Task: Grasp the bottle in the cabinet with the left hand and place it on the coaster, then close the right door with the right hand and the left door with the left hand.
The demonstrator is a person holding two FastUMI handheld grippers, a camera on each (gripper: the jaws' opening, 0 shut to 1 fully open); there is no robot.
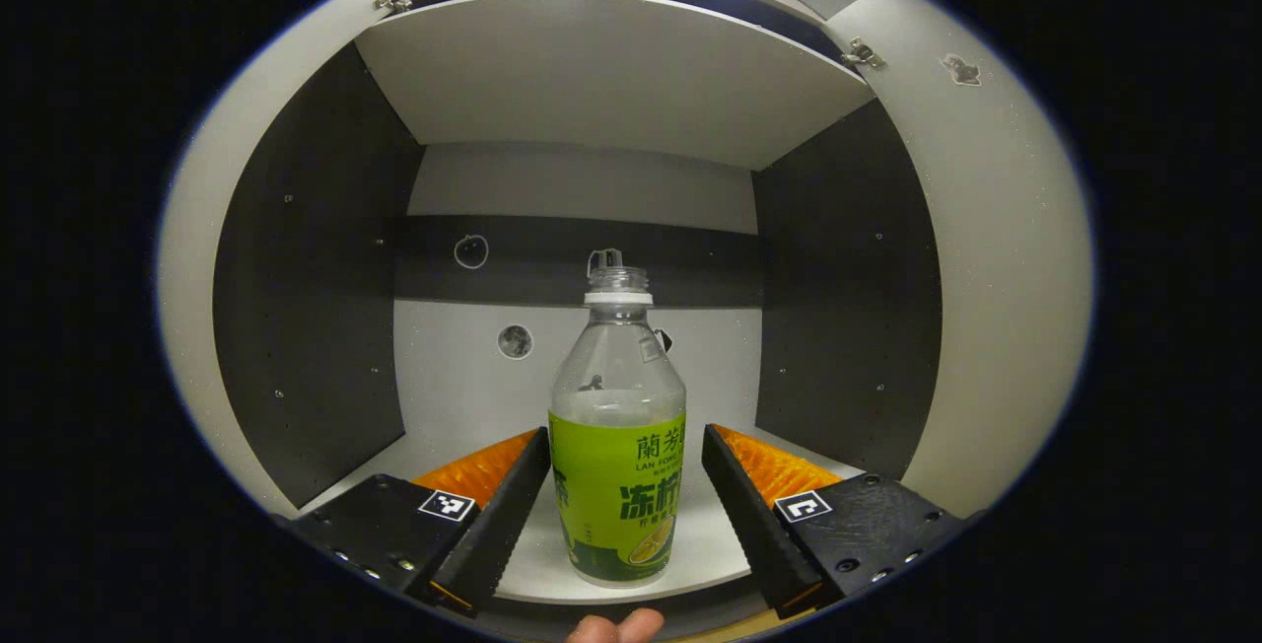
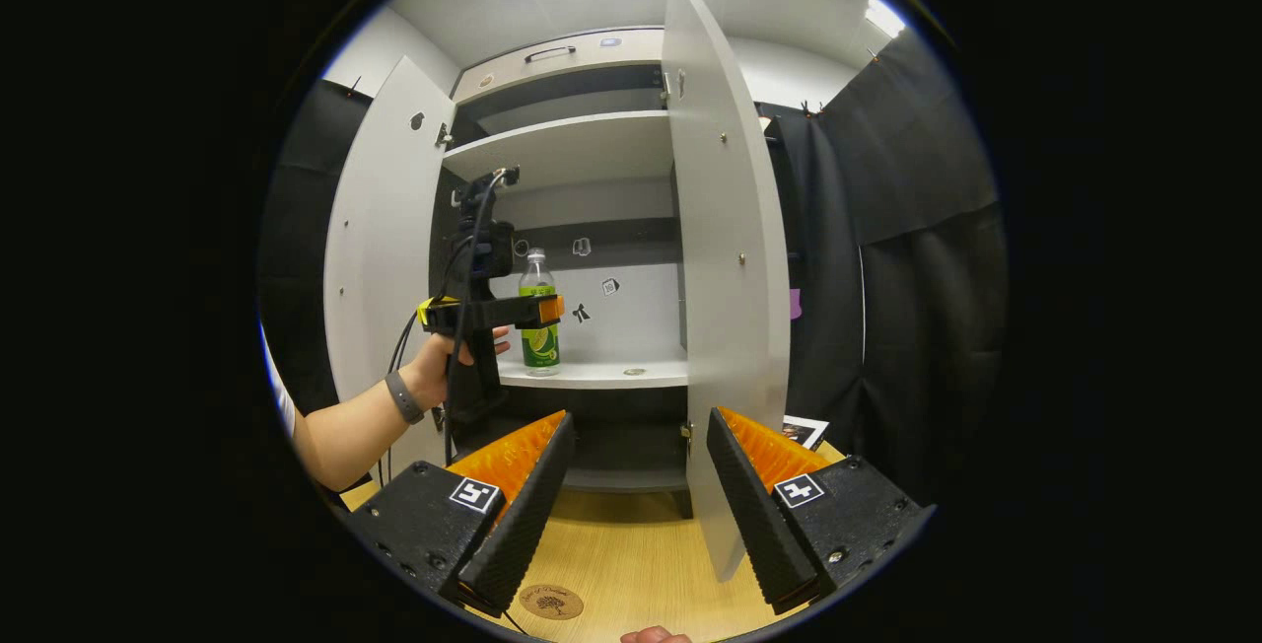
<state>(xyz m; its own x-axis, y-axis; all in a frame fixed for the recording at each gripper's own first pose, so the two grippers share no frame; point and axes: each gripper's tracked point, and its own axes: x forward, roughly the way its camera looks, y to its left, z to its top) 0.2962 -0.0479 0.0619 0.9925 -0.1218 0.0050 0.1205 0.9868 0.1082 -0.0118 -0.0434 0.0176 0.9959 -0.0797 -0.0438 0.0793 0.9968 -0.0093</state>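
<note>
one cabinet (image 2: 582,145) stands open, with two doors swung out: the left door (image 2: 380,229) and the right door (image 2: 725,258), the right one edge-on in the right gripper view; inside, one pale shelf (image 1: 690,549) carries the bottle, with another shelf board (image 1: 611,81) overhead and dark side walls (image 1: 306,278) on both sides; one wooden table (image 2: 641,544) lies below the cabinet in the right gripper view; two grippers are at work; the left gripper (image 1: 626,500) is released, its jaws spread wide on either side of the bottle with a clear gap on each side, neither finger touching it; from the right gripper view that same gripper (image 2: 537,311) is held level by a hand (image 2: 444,367) wearing a dark wristband (image 2: 402,396), its tip just in front of the bottle; the right gripper (image 2: 636,495) is also released, jaws apart over the table and well short of the cabinet; one bottle (image 1: 617,426), clear with a green label and no cap, stands upright near the front edge of the shelf, between the left gripper's fingers; one round coaster (image 2: 551,601) lies on the table near the bottom of the right gripper view, just beside the right gripper's left finger, well apart from the bottle; a few small stickers (image 1: 514,340) dot the back wall.
</note>
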